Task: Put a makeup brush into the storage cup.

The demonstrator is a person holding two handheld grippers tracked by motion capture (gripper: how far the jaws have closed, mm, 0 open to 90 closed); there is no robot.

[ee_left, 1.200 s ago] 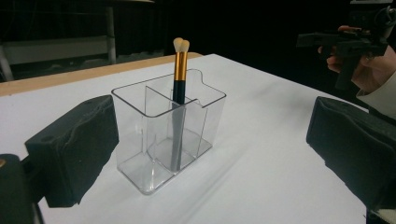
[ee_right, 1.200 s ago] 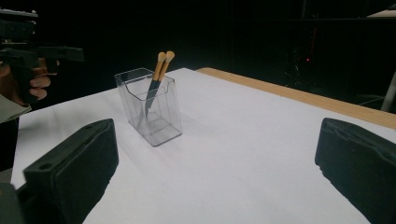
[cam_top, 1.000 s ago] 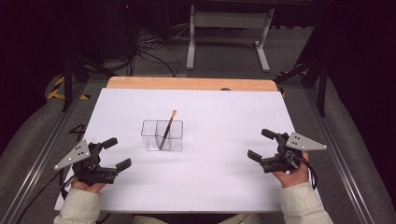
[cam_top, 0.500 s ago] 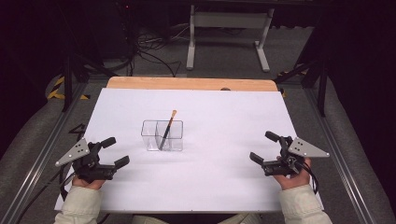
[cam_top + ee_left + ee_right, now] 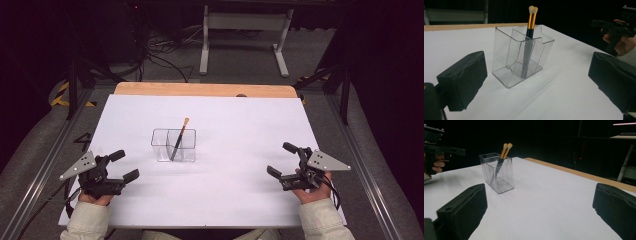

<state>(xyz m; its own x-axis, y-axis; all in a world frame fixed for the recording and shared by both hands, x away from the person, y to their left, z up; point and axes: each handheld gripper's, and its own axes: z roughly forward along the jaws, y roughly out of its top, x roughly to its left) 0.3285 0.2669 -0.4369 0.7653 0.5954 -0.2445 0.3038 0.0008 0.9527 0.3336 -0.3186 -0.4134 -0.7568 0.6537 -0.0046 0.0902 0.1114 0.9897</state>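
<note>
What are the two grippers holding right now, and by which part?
Nothing. The left gripper and right gripper are both open and empty; the brushes stand untouched in the clear holder.

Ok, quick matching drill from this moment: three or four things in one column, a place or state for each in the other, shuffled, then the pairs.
Things:
1. makeup brushes
2. clear organizer
3. left tongs
4. right tongs

Places or states:
A. open, near the table's right edge
B. mid-table, divided into compartments
C. open, near the table's left edge
D. leaning, tips up, inside a compartment

Pairs: 1-D, 2-B, 3-C, 4-A
</note>
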